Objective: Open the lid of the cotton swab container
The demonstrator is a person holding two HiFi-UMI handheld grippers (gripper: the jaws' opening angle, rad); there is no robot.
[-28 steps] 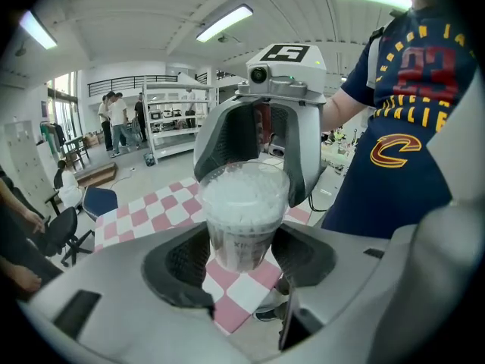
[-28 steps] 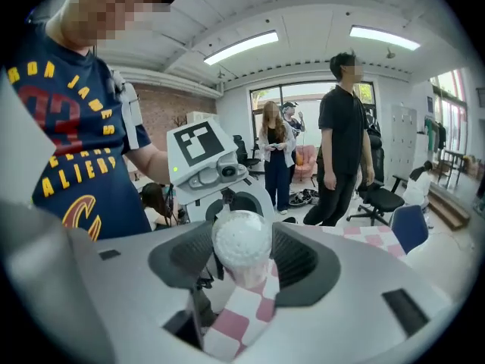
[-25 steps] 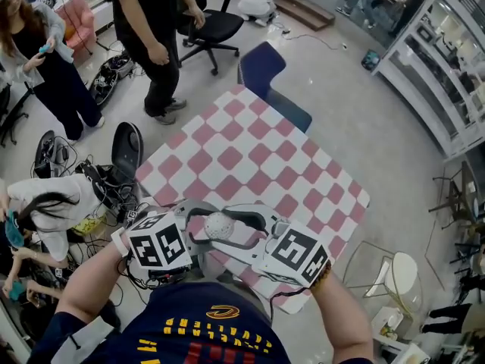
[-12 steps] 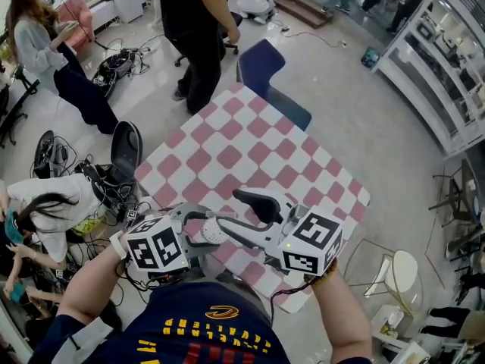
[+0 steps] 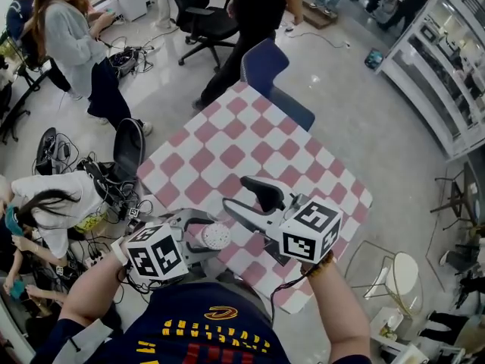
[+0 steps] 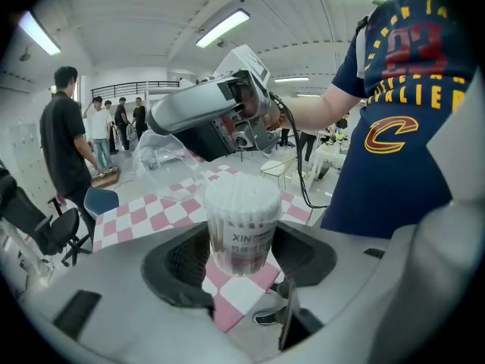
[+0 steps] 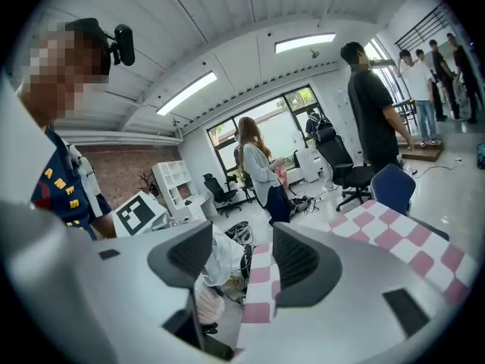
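**Cotton swab container, lid parted from body.** The left gripper (image 5: 198, 237) is closed on the cotton swab container (image 6: 241, 226). Its two dark ribbed pads press the labelled lower half of the wall from opposite sides. The container is upright and held in the air over the near edge of the checked table (image 5: 250, 142), close to the person's body.

The body is a small, straight-sided cylinder of clear plastic with a printed band around it. It is packed with swabs whose white cotton heads form a domed, fuzzy top. No lid covers them, so the opening step appears done.

The right gripper (image 5: 246, 201) is raised above and just beyond the container, towards the table's middle. The left gripper view shows a clear lid (image 6: 163, 158), a thin, glassy cap, at its tips. In its own view the jaws stand a narrow gap apart, and the transparent piece between them is hard to make out. It is judged to be pinching the lid.

**Handling (judgement).**
- The container is probably very light, with a smooth, slippery wall that is stiff but thin enough to flex or crack under a hard squeeze.
- The best hold is low on the labelled band, as now.
- The swabs are loose and would spill if the container were tilted.
- The lid is lighter still and is best taken by its rim.

A blue chair (image 5: 265, 70) stands at the table's far corner.
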